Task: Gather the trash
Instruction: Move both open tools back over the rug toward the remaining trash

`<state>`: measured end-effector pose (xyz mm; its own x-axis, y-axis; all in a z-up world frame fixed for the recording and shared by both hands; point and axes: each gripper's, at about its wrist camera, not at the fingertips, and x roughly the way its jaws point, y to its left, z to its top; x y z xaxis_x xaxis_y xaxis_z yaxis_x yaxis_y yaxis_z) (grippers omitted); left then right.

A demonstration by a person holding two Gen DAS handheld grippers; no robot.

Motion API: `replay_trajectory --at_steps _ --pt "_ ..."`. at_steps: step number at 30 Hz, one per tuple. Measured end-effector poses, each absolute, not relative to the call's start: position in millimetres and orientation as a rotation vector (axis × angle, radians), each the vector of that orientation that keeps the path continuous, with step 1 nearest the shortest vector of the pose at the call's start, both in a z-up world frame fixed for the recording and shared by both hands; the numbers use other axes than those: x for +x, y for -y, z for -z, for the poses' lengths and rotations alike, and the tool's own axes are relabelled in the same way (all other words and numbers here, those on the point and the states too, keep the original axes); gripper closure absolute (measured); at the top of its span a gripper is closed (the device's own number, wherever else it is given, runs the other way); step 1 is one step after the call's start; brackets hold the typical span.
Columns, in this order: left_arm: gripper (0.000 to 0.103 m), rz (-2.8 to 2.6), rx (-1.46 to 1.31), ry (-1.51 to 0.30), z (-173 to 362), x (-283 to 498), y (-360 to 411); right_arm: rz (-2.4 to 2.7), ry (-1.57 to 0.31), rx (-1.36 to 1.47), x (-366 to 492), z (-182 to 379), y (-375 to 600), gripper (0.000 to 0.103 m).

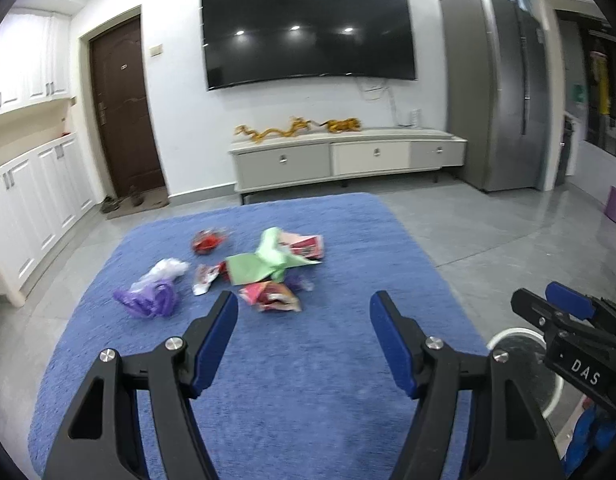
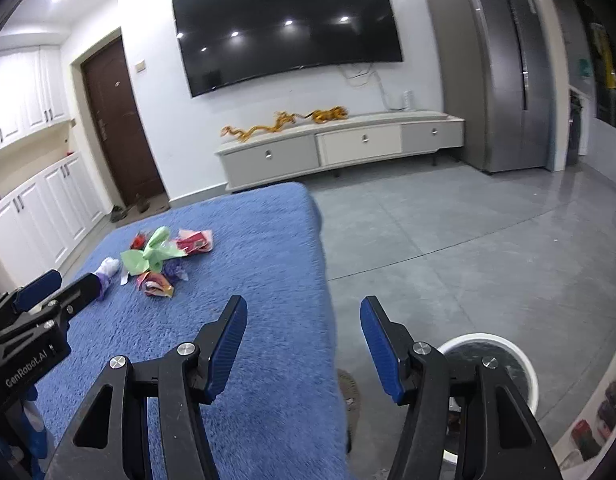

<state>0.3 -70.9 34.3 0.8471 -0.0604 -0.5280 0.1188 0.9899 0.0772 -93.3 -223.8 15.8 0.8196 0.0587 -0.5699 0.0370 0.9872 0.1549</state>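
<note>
Both grippers are over the blue cloth now, and neither has anything in it. The left gripper has its jaws parted about halfway with only cloth showing between the pads. The right gripper is spread much the same, also empty, out over the cloth's right edge and the grey floor.

The trash pile lies just ahead of the left gripper's fingertips and slightly to their left: a crinkled snack wrapper nearest, green paper behind it, a purple bag off to the left, a red wrapper farthest back. From the right gripper the heap sits well ahead and far to the left. The white bin is just beside the right gripper, low on its right.

Risks, as I read it: these scraps are light and overlapping, so 1 pinch could drag 2 or 3 pieces and shed them on the way to the bin. Closing too deep could snag the fluffy cloth and pull the pile along. And both grippers are near each other, so a crossing reach invites a knock.
</note>
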Motion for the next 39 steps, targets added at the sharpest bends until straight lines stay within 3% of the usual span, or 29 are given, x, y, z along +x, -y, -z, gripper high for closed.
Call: replay_trajectory --at_steps 16,39 --pt "0.036 0.103 0.094 -0.608 -19.8 39.3 47.0 -0.012 -0.645 0.114 -73.3 -12.5 198.3 0.047" --pt "0.036 0.086 -0.035 -0.646 6.1 55.5 -63.9 -0.005 -0.719 -0.011 -47.8 -12.0 126.0 0.044"
